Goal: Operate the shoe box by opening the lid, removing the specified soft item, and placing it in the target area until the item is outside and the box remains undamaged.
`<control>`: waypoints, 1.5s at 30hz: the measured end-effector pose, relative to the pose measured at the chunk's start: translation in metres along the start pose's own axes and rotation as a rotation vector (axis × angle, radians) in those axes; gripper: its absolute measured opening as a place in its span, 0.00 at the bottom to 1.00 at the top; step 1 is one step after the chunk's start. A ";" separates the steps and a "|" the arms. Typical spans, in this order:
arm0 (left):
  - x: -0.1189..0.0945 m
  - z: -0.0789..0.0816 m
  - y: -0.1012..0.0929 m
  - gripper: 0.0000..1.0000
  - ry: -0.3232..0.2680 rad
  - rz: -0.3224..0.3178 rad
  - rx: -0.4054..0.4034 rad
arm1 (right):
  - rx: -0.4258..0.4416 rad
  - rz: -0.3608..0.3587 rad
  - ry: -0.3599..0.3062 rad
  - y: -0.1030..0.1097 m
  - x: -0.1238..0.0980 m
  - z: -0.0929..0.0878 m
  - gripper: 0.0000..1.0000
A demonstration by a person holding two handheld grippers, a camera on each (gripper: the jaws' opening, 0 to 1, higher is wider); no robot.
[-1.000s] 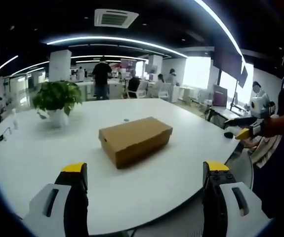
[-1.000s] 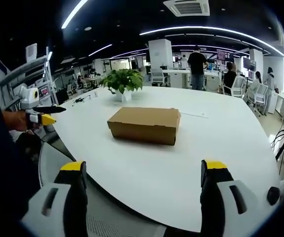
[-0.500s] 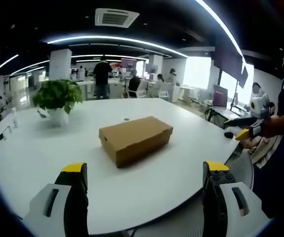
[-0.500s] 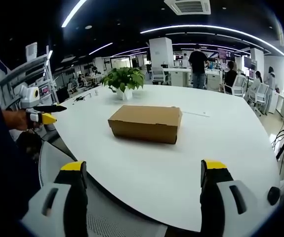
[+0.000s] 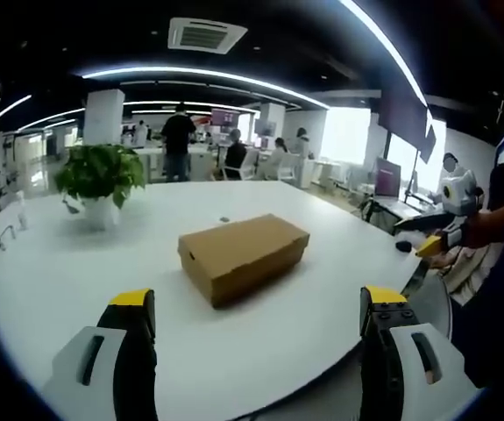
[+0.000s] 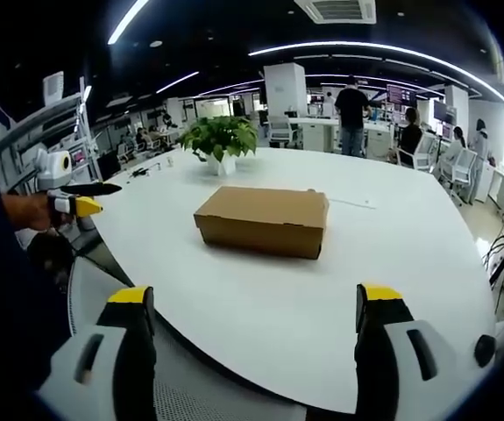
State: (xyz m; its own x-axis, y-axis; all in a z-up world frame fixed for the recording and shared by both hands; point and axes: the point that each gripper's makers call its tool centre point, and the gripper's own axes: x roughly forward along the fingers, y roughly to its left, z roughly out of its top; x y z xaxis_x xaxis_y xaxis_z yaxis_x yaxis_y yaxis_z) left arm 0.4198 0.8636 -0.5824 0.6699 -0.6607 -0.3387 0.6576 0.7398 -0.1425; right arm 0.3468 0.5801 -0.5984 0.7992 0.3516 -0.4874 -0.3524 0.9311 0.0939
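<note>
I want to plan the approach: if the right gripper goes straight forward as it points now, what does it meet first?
Most likely the closed brown cardboard shoe box on the white round table; depth is uncertain.

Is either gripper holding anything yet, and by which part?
Nothing held: left gripper and right gripper are open, short of the closed brown cardboard shoe box.

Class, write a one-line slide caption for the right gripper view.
Open right gripper faces a closed cardboard shoe box on a white table, potted plant behind.
</note>
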 end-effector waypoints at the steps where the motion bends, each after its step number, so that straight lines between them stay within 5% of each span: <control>1: 0.001 0.002 0.002 1.00 -0.001 -0.012 0.001 | 0.001 -0.006 0.000 0.001 0.001 0.001 0.90; 19: 0.020 0.039 0.031 0.99 -0.044 -0.105 0.039 | 0.048 -0.096 -0.021 0.010 0.028 0.030 0.90; 33: 0.066 0.064 0.029 0.99 -0.035 -0.052 0.052 | 0.029 -0.044 -0.059 -0.049 0.059 0.064 0.90; 45: 0.121 0.055 0.042 0.98 0.019 -0.016 0.003 | 0.041 -0.007 -0.048 -0.081 0.106 0.073 0.89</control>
State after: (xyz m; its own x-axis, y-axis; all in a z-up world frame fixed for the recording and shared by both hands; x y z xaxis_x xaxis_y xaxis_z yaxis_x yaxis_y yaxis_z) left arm 0.5473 0.8076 -0.5781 0.6530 -0.6697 -0.3539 0.6692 0.7289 -0.1447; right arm 0.4960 0.5487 -0.5943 0.8245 0.3487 -0.4457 -0.3273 0.9363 0.1271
